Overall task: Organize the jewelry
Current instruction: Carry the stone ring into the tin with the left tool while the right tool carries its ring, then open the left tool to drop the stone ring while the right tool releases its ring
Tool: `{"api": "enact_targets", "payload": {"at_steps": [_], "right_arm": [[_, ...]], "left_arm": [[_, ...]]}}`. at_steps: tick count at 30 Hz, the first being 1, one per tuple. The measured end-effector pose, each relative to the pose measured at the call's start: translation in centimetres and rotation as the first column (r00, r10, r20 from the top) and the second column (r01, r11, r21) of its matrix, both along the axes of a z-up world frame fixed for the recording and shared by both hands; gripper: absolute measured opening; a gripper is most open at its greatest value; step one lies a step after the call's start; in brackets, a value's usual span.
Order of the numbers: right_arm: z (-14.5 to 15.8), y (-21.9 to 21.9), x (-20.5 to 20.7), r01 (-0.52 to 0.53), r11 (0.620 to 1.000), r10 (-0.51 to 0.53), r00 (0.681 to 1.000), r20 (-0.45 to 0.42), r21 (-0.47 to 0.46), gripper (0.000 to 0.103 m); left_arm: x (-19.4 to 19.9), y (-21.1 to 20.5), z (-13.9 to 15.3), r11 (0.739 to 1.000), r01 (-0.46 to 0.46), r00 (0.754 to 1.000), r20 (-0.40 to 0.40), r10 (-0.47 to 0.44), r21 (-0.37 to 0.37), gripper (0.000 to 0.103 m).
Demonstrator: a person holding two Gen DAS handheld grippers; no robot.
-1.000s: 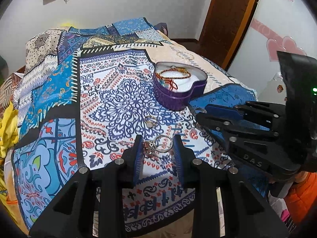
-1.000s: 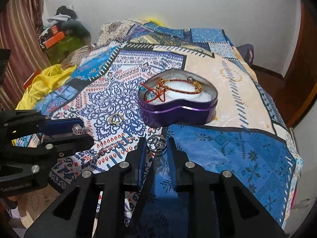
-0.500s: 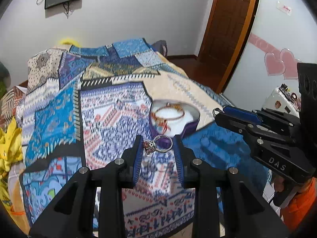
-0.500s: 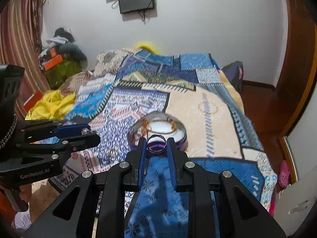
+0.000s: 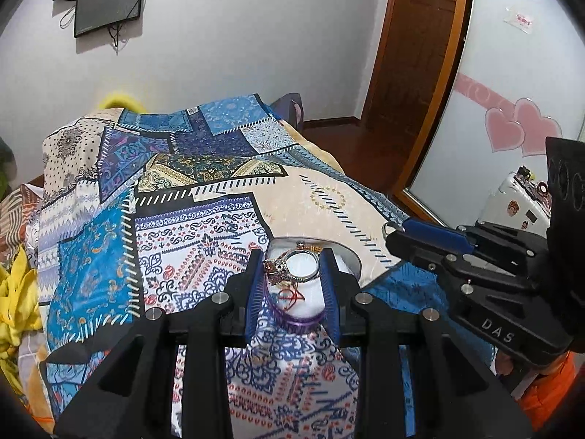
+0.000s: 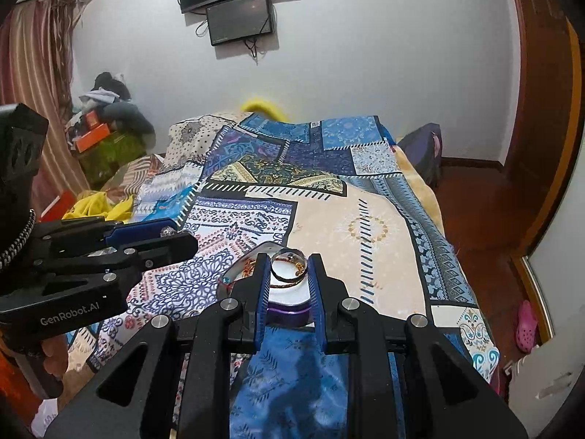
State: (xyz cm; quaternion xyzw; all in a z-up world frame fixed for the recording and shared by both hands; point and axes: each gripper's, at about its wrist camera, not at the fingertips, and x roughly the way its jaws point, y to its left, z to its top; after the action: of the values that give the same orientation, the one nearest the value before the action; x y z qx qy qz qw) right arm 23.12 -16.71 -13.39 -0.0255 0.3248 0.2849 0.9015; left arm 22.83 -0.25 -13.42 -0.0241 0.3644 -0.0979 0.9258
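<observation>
Both claws hang in the air above the bed, each with a ring pinched at its tips. The left claw (image 5: 292,269) is closed down to the width of a silver ring with an orange stone cluster (image 5: 289,266); the stones press against its left pad and the band reaches across to the right pad. Straight behind that ring, toward twelve o'clock in the left camera, sits the purple heart-shaped tin (image 5: 298,320) with its white lining, a red cord and a gold bangle (image 5: 310,247) lying inside.

The right claw (image 6: 289,272) is closed to a similar narrow gap on a wider plain silver band (image 6: 289,267), held upright between the blue pads. Beyond its tips the same tin (image 6: 289,309) rests on the patchwork bedspread (image 6: 365,226), bangle and cord showing inside.

In the left camera the right claw comes in from three o'clock; in the right camera the left one comes in from nine o'clock. A dark screen (image 6: 239,18) hangs on the far wall at twelve.
</observation>
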Motion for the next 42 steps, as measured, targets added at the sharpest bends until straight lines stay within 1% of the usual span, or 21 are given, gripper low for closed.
{"api": "enact_targets", "payload": {"at_steps": [7, 15, 20, 25, 34, 42], "right_arm": [[-1.7, 0.4, 1.6, -0.007, 1.0, 0.006, 0.999, -0.043, -0.018, 0.019], [-3.5, 1.1, 2.9, -0.032, 0.998, 0.027, 0.996, -0.089, -0.052, 0.019], [-4.2, 1.3, 3.4, -0.047, 0.996, 0.039, 0.993, -0.108, -0.076, 0.019], [-4.2, 1.1, 3.5, -0.048, 0.996, 0.04, 0.994, -0.105, -0.078, 0.019], [-3.9, 1.6, 3.2, -0.061, 0.993, 0.052, 0.995, -0.091, -0.1, 0.019], [-3.2, 1.7, 2.7, -0.065, 0.992, 0.055, 0.994, -0.091, -0.112, 0.019]], "left_arm": [[2.0, 0.0, -1.1, 1.0, -0.003, 1.0, -0.029, 0.003, -0.016, 0.03], [4.3, 0.2, -3.2, 0.999, 0.004, 0.995, -0.095, -0.008, -0.04, 0.03], [5.2, -0.3, -4.4, 0.998, 0.028, 0.991, -0.133, -0.034, -0.047, 0.03], [5.7, -0.5, -4.9, 0.998, 0.036, 0.988, -0.146, -0.043, -0.049, 0.03], [5.4, -0.4, -4.5, 0.998, 0.037, 0.99, -0.136, -0.043, -0.049, 0.03], [3.8, 0.1, -2.4, 0.999, 0.025, 0.996, -0.09, -0.028, -0.032, 0.03]]}}
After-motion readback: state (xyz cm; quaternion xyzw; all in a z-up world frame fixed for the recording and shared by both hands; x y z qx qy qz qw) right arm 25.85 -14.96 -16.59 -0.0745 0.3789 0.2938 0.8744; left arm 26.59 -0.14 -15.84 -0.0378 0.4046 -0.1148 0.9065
